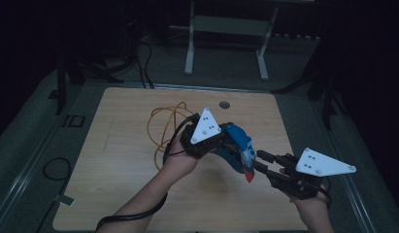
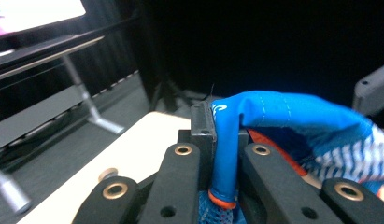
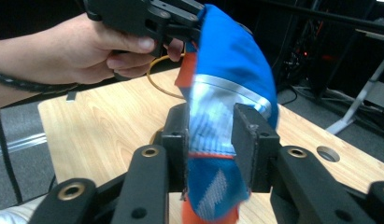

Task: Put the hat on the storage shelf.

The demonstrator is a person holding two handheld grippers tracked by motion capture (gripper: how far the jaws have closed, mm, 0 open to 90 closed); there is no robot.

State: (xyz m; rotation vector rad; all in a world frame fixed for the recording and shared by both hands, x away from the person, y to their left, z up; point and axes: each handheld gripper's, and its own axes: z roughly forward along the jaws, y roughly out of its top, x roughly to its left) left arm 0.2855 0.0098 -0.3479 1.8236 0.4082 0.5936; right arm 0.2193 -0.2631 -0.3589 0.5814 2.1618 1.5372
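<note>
Above table (image 1: 119, 160), sock (image 1: 240, 148) between both grippers' fingers (image 3: 248, 140)

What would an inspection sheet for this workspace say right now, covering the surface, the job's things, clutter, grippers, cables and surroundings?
Surface: wooden table, with a round hole near the far edge.
Job's things: blue sock with orange and white trim, held in the air between both grippers.
Clutter: nothing seen.
Grippers: left gripper shut on the sock's cuff; right gripper shut on the sock's other end.
Cables: orange cord coiled on the table; black cable along the left forearm.
Surroundings: dark room, grey floor, white stand frame beyond the table.
</note>
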